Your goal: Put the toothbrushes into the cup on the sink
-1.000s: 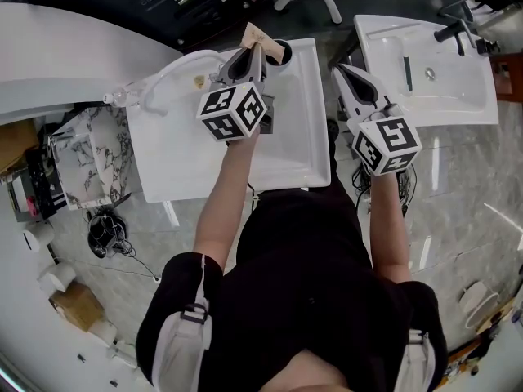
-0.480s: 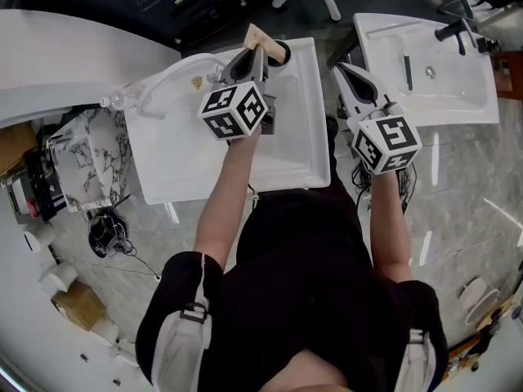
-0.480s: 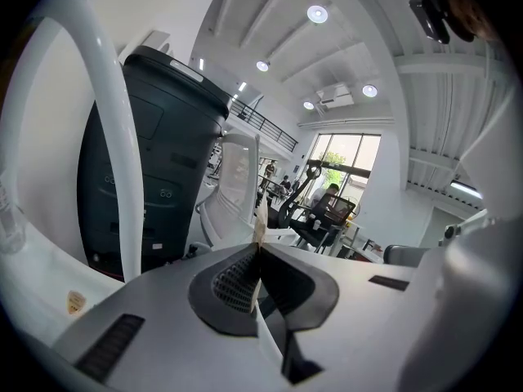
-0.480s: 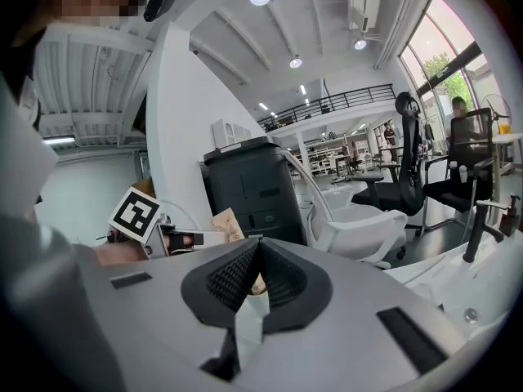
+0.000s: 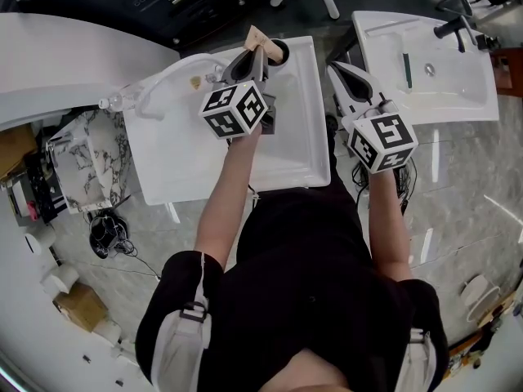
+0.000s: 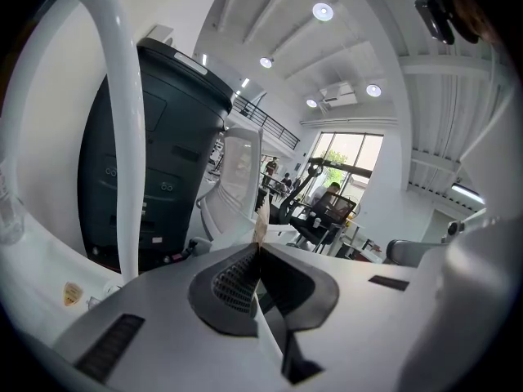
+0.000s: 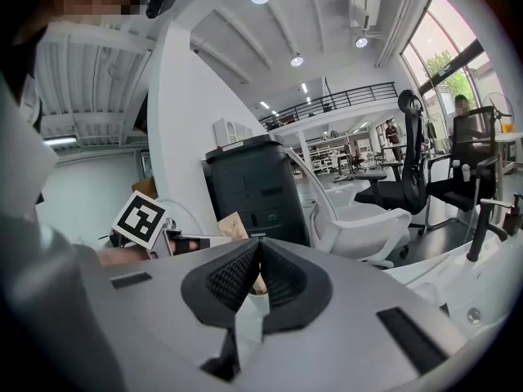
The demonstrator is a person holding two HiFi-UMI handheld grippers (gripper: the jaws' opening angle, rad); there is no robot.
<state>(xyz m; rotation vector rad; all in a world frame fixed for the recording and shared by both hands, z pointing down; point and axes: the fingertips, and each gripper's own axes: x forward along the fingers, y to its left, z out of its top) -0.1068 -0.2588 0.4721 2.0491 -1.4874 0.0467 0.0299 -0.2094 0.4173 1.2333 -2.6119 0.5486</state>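
My left gripper (image 5: 256,53) is shut on a flat tan packet (image 5: 263,37), which sticks out past the jaws at the back right corner of the white sink (image 5: 204,162). Right beside the packet stands a dark round cup (image 5: 282,50) on the sink's rim. In the left gripper view the packet (image 6: 261,220) shows edge on, pinched between the shut jaws of that gripper (image 6: 259,247). My right gripper (image 5: 334,69) hovers over the gap between the two sinks, shut and empty. From the right gripper (image 7: 260,243) I see the packet (image 7: 232,225) to the left.
A white curved faucet (image 5: 163,78) arches over the sink's left part. A second white sink (image 5: 470,96) stands to the right, with a black faucet (image 5: 452,29) and a dark slim stick (image 5: 406,72) lying in its basin. Cables lie on the floor between the sinks.
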